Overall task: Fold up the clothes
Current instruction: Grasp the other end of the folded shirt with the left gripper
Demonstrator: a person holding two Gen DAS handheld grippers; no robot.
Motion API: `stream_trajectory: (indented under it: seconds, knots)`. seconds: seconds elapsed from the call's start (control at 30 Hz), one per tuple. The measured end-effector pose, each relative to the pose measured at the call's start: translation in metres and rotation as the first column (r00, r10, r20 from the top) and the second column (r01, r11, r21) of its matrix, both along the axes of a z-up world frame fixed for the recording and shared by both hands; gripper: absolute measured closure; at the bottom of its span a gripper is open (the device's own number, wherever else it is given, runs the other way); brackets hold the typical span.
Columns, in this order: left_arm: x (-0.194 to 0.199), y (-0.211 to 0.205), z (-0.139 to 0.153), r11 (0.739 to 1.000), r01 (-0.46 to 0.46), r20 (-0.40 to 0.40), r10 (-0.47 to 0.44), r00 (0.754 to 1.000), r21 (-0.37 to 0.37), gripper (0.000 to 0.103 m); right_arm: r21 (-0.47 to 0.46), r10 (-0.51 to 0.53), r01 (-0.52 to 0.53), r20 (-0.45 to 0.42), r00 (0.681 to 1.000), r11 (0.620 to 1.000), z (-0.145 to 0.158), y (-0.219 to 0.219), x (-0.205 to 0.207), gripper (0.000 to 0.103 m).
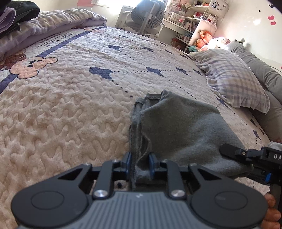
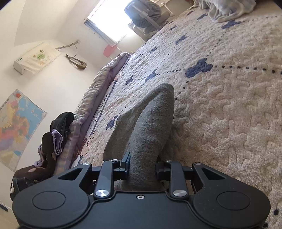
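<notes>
Both sets of jaws are nearly closed, each pinching a bunched edge of the soft grey fleece garment [image 1: 178,126]. The left gripper [image 1: 140,161] and right gripper [image 2: 143,164] hold it just above the cream quilted bedspread [image 1: 70,114], likely to carry a fold over.

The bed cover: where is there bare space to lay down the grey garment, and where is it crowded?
The widest bare patch of the bed cover lies left of the grey garment, up to the bear print. Another stretches beyond it toward the chair. Crowded: the checked pillow on the right, and the folded blanket with dark clothes far left.
</notes>
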State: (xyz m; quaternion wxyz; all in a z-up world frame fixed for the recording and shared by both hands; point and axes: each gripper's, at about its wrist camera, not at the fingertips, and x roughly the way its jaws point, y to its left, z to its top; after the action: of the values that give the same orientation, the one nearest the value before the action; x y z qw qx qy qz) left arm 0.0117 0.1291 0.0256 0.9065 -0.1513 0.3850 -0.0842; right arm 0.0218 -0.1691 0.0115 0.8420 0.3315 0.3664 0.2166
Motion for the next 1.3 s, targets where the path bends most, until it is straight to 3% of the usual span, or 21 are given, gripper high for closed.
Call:
stream_trajectory:
  seconds: [0.2,0.4,0.57,0.77,0.87,0.97,1.0,1.07,1.13,1.23,1.3]
  knots:
    - [-0.001,-0.011,0.002,0.999,0.033,0.009,-0.033,0.999,0.038,0.065,-0.134,0.058,-0.050,0.051,0.997,0.990,0.024,-0.006,-0.002,0.080]
    - [-0.001,-0.012,0.002,0.999,0.037,0.010,-0.038,0.999,0.036,0.068,-0.191,0.039,-0.023,0.079,0.996,0.981,0.040,-0.029,-0.006,0.080]
    - [-0.003,-0.020,0.005,0.997,0.045,0.021,-0.046,0.999,0.068,0.068,-0.181,0.014,-0.001,0.071,0.997,0.983,0.051,-0.057,-0.006,0.080]
    - [-0.003,-0.026,0.006,0.995,0.060,0.023,-0.062,0.998,0.075,0.068,-0.256,0.006,0.023,0.110,0.994,0.966,0.079,-0.079,-0.008,0.080]
    - [-0.008,-0.031,0.009,0.997,0.079,0.027,-0.080,0.996,0.013,0.068,-0.272,-0.033,0.059,0.100,0.994,0.960,0.088,-0.090,-0.007,0.081]
    - [-0.018,-0.039,0.011,0.978,0.119,0.027,-0.116,0.993,-0.169,0.068,-0.263,-0.063,0.088,0.100,0.993,0.961,0.094,-0.099,-0.010,0.081]
    - [-0.022,-0.042,0.009,0.959,0.131,0.021,-0.129,0.991,-0.251,0.066,-0.253,-0.066,0.090,0.103,0.992,0.963,0.096,-0.101,-0.011,0.081]
    - [-0.026,-0.053,-0.001,0.886,0.125,-0.023,-0.151,0.988,-0.447,0.061,-0.236,-0.070,0.094,0.108,0.992,0.967,0.099,-0.105,-0.014,0.081]
    - [-0.028,-0.065,-0.013,0.778,0.094,-0.071,-0.175,0.982,-0.621,0.059,-0.227,-0.072,0.096,0.112,0.991,0.969,0.104,-0.107,-0.015,0.081]
    - [-0.034,-0.087,-0.034,0.623,0.006,-0.131,-0.172,0.976,-0.782,0.044,-0.210,-0.078,0.102,0.121,0.990,0.972,0.113,-0.110,-0.019,0.081]
    - [-0.040,-0.099,-0.047,0.490,-0.052,-0.147,-0.156,0.977,-0.870,0.040,-0.213,-0.078,0.105,0.132,0.988,0.971,0.120,-0.109,-0.022,0.081]
